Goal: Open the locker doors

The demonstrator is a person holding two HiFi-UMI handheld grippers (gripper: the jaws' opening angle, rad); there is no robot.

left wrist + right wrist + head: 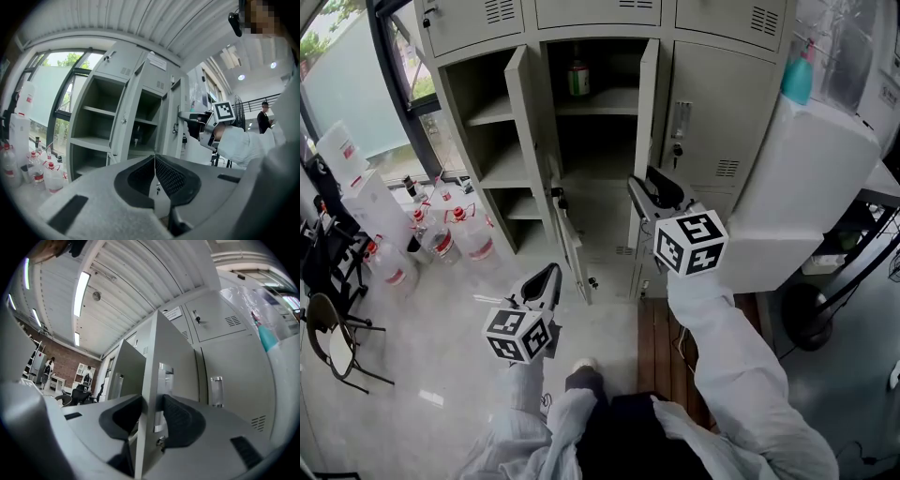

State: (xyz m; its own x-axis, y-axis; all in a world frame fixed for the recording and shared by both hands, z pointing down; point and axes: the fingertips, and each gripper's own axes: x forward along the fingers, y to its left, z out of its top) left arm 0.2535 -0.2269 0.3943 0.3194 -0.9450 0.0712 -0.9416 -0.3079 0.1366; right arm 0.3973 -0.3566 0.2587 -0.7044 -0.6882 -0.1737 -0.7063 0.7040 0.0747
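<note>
The grey locker bank (694,122) stands ahead with the left and middle upper compartments open. In the head view my right gripper (645,187) is at the free edge of the middle locker door (648,103), which stands swung out. In the right gripper view that door's edge (151,380) runs up between the right gripper (152,416) jaws; the pads sit beside it with a slight gap, so the gripper is open. My left gripper (546,274) hangs low and left of the lockers, shut and holding nothing, its pads (164,176) meeting.
The left locker door (528,131) and a lower door (572,246) are also ajar. A bottle (578,79) stands on the middle shelf. Several plastic jugs (450,234) sit on the floor at left, near a chair (337,342). A white cabinet (811,178) with a teal bottle (798,75) stands right.
</note>
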